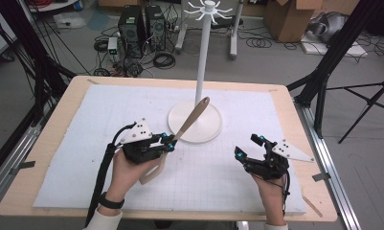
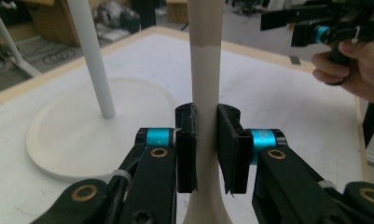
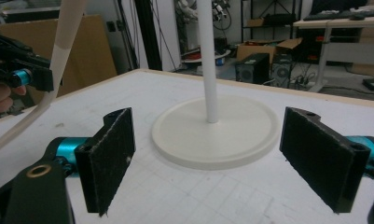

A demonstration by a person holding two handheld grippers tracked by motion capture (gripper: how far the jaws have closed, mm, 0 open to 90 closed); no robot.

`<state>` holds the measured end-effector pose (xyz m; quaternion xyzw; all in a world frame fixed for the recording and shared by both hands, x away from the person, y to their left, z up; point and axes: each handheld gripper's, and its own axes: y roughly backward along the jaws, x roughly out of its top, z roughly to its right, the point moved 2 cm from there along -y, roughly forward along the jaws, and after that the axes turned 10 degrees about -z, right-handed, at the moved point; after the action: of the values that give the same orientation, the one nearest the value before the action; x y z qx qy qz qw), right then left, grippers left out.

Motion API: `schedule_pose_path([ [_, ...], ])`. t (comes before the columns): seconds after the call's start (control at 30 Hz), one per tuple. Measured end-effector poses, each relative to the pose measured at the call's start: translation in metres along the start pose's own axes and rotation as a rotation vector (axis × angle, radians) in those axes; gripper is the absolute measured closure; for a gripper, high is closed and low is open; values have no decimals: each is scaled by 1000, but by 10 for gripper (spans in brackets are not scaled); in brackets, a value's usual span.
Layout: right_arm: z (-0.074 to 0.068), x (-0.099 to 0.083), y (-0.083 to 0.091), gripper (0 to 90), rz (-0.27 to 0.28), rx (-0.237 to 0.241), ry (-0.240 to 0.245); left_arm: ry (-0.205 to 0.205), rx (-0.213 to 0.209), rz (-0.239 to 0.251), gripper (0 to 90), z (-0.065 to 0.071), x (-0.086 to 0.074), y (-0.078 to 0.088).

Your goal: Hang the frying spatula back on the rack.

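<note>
Your left tongs (image 1: 166,142) clamp the beige spatula (image 1: 189,120) mid-handle, angling its tip toward the white rack (image 1: 205,57) at the surface's far middle, probably for hanging. Your right tongs (image 1: 249,146) hover wide open, empty, near-right.

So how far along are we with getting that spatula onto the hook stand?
Done: the left gripper has the spatula clamped by its handle and lifted, tilted toward the stand's pole. In hand: carrying it, with the right gripper open and empty beside the base. Left, probably: hanging it on the top hooks, all bare.
</note>
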<state>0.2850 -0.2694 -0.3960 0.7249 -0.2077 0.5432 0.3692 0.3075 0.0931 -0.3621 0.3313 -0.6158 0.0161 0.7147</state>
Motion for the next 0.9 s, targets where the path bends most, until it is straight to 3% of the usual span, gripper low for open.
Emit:
schedule_pose_path([
  [0.1, -6, 5, -4, 170, 3, 18, 0, 8, -2, 49, 777, 1, 0, 4],
  [0.33, -23, 21, -9, 207, 27, 59, 5, 44, 39, 145, 778, 1, -4, 8],
  [0.9, -84, 69, -39, 374, 45, 132, 58, -2, 130, 229, 777, 22, -4, -6],
])
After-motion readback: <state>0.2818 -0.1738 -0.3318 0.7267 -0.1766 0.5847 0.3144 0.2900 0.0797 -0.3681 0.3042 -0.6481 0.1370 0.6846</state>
